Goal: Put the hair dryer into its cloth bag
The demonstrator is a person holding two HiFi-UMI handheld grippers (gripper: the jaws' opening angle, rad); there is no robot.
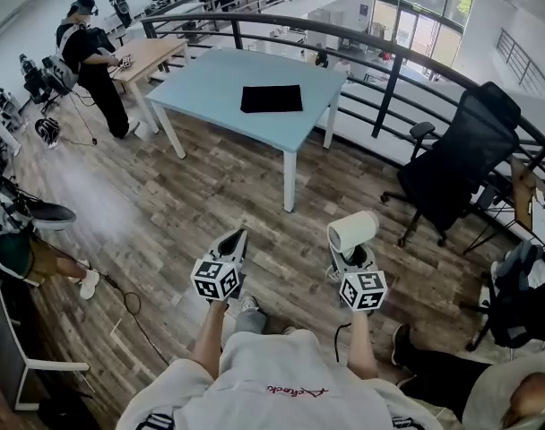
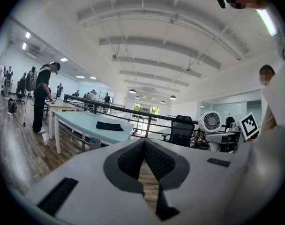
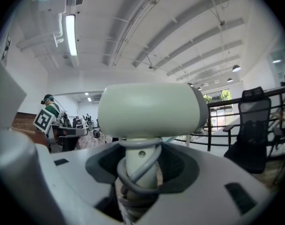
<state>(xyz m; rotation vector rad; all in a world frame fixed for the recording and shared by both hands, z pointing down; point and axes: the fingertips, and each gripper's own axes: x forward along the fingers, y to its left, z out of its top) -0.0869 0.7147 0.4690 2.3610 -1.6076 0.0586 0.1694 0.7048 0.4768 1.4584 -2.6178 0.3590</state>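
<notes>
A pale grey-green hair dryer (image 1: 353, 233) stands upright in my right gripper (image 1: 351, 256), which is shut on its handle. In the right gripper view the dryer's barrel (image 3: 149, 109) fills the middle, and its cord is wound round the handle (image 3: 140, 170) between the pads. My left gripper (image 1: 233, 245) is shut and holds nothing; its pads (image 2: 133, 161) meet tip to tip. Both grippers are held over the wooden floor, well short of the table. The black cloth bag (image 1: 272, 98) lies flat on the light blue table (image 1: 219, 74) ahead, also small in the left gripper view (image 2: 109, 125).
A black office chair (image 1: 456, 164) stands right of the table before a dark railing (image 1: 389, 74). A person (image 1: 93, 65) stands at a wooden desk at the far left. A seated person's legs (image 1: 48, 262) and a cable lie at the left; another person sits at lower right.
</notes>
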